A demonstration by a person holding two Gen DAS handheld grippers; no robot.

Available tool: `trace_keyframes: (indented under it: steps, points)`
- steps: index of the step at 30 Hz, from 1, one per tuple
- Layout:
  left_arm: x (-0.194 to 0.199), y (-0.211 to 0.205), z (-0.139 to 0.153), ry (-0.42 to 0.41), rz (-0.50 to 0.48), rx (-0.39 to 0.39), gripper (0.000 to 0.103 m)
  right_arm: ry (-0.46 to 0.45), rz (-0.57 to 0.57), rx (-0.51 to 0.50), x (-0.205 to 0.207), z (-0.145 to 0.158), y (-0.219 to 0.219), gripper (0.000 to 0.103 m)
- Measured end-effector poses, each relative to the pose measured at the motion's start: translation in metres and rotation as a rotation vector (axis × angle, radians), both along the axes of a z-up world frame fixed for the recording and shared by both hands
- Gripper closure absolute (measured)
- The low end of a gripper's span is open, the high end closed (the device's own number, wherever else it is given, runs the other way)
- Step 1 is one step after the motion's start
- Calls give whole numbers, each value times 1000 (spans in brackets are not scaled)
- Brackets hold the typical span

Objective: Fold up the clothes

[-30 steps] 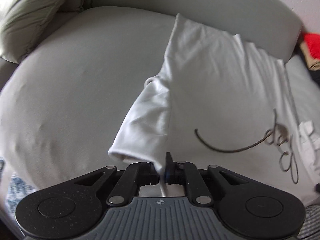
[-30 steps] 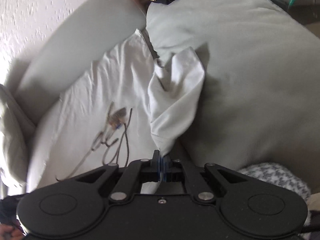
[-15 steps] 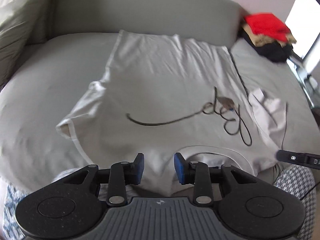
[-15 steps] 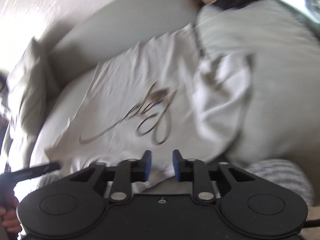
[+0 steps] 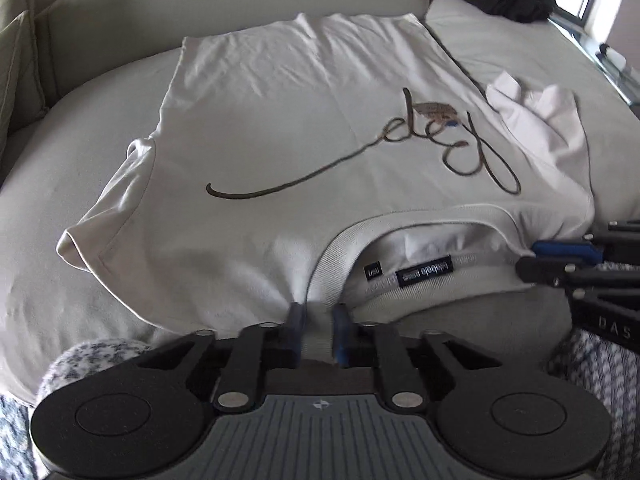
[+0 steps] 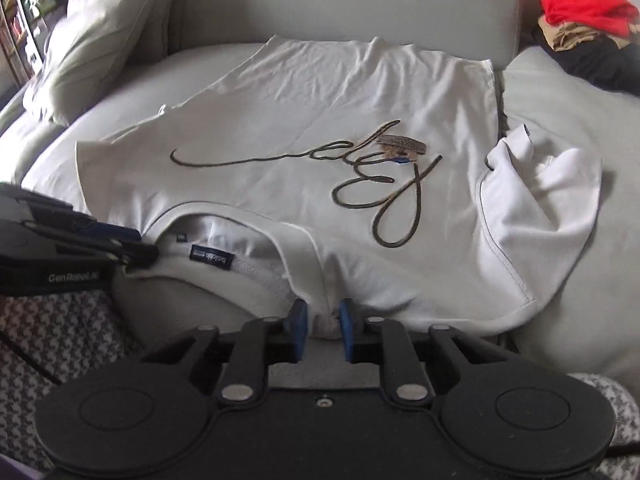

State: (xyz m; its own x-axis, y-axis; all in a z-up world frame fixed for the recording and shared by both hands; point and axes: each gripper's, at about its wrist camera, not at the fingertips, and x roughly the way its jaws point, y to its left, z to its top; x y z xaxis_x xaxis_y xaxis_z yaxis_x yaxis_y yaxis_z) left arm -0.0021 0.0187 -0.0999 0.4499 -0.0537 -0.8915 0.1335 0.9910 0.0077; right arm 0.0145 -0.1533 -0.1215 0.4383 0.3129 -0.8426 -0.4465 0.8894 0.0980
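Observation:
A white T-shirt (image 5: 288, 120) with dark script lettering lies face up on a grey sofa seat, collar (image 5: 404, 232) nearest me. It also shows in the right wrist view (image 6: 320, 92). My left gripper (image 5: 318, 326) is open, its jaws either side of the shoulder edge left of the collar. My right gripper (image 6: 323, 322) is open, its jaws either side of the shoulder edge right of the collar. The left sleeve (image 5: 100, 220) lies flat; the right sleeve (image 6: 548, 200) is rumpled. Each gripper shows in the other's view, the right one (image 5: 560, 256) and the left one (image 6: 100, 244).
The sofa backrest (image 6: 340, 4) runs behind the shirt. A pillow (image 6: 96, 40) sits at the far left. A pile of red, tan and black clothes (image 6: 584, 28) sits at the far right. Houndstooth fabric (image 6: 76, 332) lies at the front edge.
Both grippers let go of the sleeves they were shut on, opened, and moved to the shirt's shoulders by the collar. The sleeves dropped onto the seat.

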Motion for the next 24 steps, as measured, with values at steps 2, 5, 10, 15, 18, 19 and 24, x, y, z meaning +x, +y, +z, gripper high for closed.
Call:
trace_keyframes:
  steps: [2, 5, 10, 15, 18, 19, 24]
  points:
    - [-3, 2, 1, 48, -26, -6, 103, 63, 18, 5, -4, 5, 0, 94]
    - [-10, 10, -5, 111, -35, -22, 103, 117, 37, -13, -11, 5, -4, 98]
    - [-21, 25, 19, 57, 2, -174, 89, 143, -24, 144, -10, 26, -31, 88]
    - [9, 12, 30, -49, 69, -191, 64, 47, -170, 212, 23, 37, -41, 84]
    - [33, 2, 20, -69, 112, -169, 65, 42, -219, 213, 45, 22, -33, 84]
    - [37, 0, 13, -57, 121, -157, 66, 59, -217, 192, 46, 15, -31, 84]
    - [21, -8, 3, 27, 70, -39, 68, 132, -175, 123, 19, -1, -33, 84]
